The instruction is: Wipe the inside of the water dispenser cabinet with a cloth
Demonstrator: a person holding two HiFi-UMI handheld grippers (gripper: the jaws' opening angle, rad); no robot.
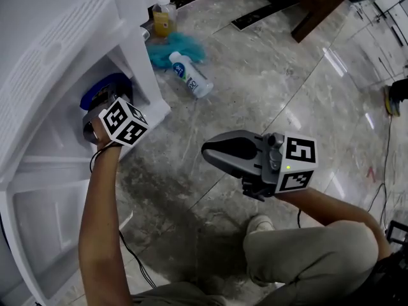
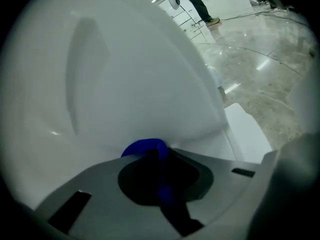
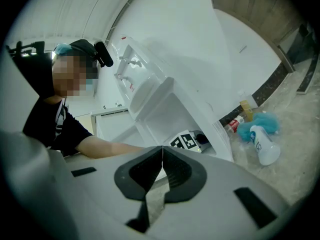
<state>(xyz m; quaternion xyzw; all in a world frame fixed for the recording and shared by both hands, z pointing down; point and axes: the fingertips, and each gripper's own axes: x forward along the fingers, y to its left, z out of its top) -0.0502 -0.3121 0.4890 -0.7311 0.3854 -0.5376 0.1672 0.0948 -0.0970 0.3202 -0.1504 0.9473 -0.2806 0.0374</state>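
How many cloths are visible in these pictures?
2. A blue cloth is clamped in the left hand-held gripper inside the white cabinet; a teal cloth lies on the floor beside the white bottle. More could be hidden inside the cabinet.
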